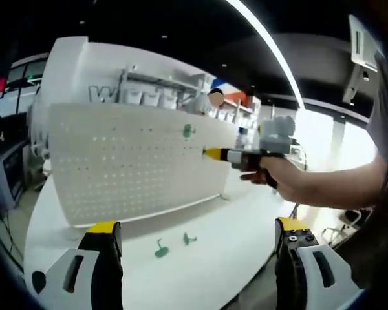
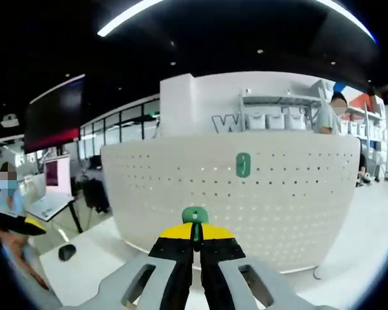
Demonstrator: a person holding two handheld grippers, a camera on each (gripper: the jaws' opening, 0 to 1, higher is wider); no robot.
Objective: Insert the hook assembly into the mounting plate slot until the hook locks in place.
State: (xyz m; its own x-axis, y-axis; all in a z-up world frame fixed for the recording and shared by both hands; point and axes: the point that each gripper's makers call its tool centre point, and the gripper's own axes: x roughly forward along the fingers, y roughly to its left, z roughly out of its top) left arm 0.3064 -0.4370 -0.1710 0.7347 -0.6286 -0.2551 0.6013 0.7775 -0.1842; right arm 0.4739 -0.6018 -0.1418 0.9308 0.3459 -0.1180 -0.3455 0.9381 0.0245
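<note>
The right tool (image 2: pixel 195 240) was pinched tight on a small green plastic hook (image 2: pixel 195 216), held just before the upright white perforated mounting plate (image 2: pixel 271 200), where another green hook (image 2: pixel 244 165) already hung. The left tool (image 1: pixel 199 234) stood wide, gripping nothing, above the white worktop (image 1: pixel 220 258); two loose green hooks (image 1: pixel 174 245) lay near its front edge.

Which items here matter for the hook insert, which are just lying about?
Job:
- green hook shut in right gripper
- pegboard
- hook already mounted

Lying about:
- two spare hooks on table
- open left gripper
</note>
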